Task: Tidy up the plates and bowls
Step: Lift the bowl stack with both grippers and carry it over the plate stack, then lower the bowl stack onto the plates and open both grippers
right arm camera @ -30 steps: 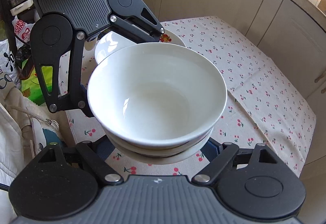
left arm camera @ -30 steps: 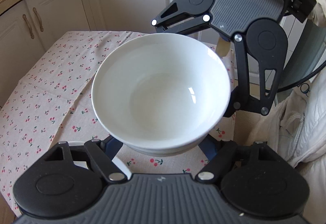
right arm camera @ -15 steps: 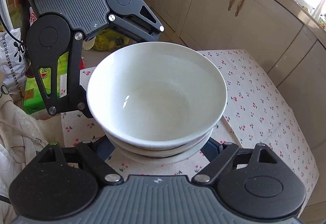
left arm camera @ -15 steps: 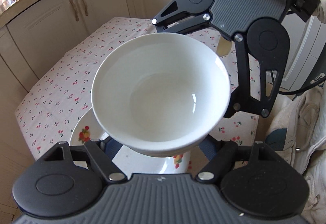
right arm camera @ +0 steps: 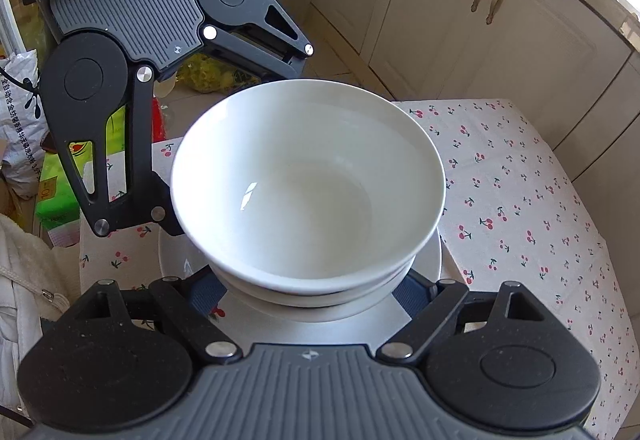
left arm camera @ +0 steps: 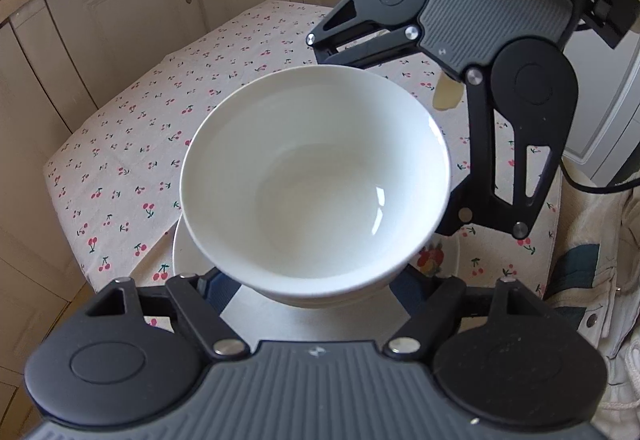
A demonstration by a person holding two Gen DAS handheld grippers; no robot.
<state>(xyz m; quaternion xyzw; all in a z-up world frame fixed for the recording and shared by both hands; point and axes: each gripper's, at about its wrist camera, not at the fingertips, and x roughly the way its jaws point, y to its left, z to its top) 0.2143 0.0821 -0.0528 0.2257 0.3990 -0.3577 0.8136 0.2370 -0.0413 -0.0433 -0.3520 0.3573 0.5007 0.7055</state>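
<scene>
A stack of nested white bowls [left arm camera: 316, 176] [right arm camera: 308, 176] hangs between both grippers, which face each other. My left gripper [left arm camera: 308, 286] is shut on the stack's lower part, with its blue pads mostly hidden under the rim. From the opposite side my right gripper [right arm camera: 308, 290] is shut on the same stack; its black frame [left arm camera: 536, 84] shows beyond the bowls. Directly under the stack a white plate [left arm camera: 280, 320] [right arm camera: 328, 332] with a fruit picture lies on the cherry-print tablecloth [left arm camera: 140, 160] [right arm camera: 520, 200]. Whether the stack touches the plate I cannot tell.
The plate lies near the table's corner. Cream cabinets [left arm camera: 120, 20] [right arm camera: 460, 20] stand behind the table. Bags and a green box [right arm camera: 56, 196] sit on the floor past the table edge. A person's white clothing [left arm camera: 592, 260] is close on one side.
Both grippers carried the bowl stack sideways across the table while rolling a little. The fruit plate, at the lower left half a second ago, now lies right under the stack.
</scene>
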